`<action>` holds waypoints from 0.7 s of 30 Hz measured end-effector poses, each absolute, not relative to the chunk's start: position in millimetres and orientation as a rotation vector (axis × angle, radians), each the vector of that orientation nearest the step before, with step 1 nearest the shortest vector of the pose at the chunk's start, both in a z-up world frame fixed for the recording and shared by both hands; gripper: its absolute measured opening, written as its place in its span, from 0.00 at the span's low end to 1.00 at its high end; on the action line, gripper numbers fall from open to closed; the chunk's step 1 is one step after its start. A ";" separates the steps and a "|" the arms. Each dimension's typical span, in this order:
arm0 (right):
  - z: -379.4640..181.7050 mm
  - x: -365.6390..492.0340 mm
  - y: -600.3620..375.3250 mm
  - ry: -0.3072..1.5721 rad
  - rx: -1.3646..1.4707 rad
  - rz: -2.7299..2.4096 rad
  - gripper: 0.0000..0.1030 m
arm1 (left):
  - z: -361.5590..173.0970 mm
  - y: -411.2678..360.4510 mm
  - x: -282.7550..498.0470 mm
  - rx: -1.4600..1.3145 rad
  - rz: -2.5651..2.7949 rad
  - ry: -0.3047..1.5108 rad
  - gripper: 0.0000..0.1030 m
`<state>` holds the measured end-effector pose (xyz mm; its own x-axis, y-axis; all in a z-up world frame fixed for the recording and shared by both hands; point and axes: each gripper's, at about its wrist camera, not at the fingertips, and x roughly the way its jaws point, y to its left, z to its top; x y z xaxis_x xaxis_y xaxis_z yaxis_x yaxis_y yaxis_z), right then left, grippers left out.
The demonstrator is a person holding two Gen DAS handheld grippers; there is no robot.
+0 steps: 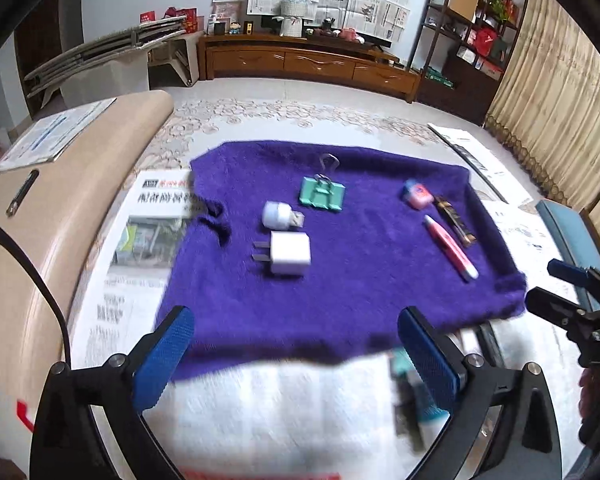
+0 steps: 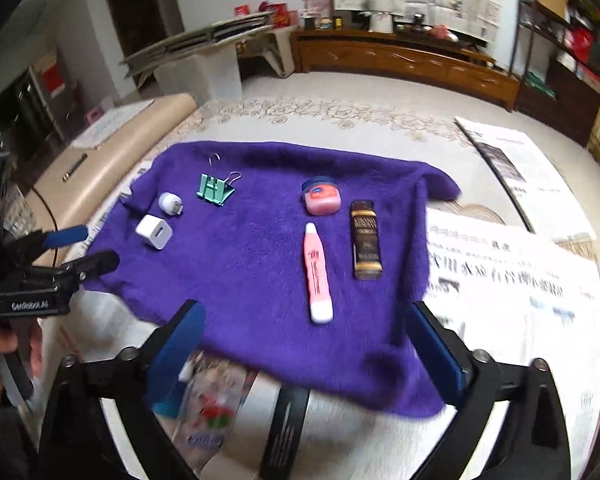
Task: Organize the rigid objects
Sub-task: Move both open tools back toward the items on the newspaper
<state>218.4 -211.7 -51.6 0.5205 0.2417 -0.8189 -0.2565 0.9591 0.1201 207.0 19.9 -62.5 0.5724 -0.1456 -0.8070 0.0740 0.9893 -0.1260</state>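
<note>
Step in hand, as judged: approach, nothing grasped. Left gripper (image 1: 296, 356) and right gripper (image 2: 306, 352): fingers spread, empty, at lower frame. Purple towel (image 2: 260, 264), centre, bears white charger (image 1: 290, 253), small USB lamp (image 1: 278, 215), green binder clip (image 1: 323, 196) left; pink jar (image 2: 321, 199), pink tube (image 2: 318, 274), brown stick (image 2: 365, 240) right. Next move calls for choosing one item and descending. Newspapers (image 2: 500, 276) surround; no obstruction.

Ahead of the left hand-held gripper (image 1: 296, 356) lie a white charger cube (image 1: 290, 253), a white USB plug (image 1: 278, 214) and a green binder clip (image 1: 323, 197). Before the right hand-held gripper (image 2: 308, 348): a pink tube (image 2: 318, 274), a brown box (image 2: 366, 239) and a pink jar (image 2: 322, 196).
</note>
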 end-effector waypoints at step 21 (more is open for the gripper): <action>-51.0 124.9 -259.5 1.001 0.124 0.193 1.00 | -108.4 -58.6 148.7 -0.033 -0.166 1.067 1.00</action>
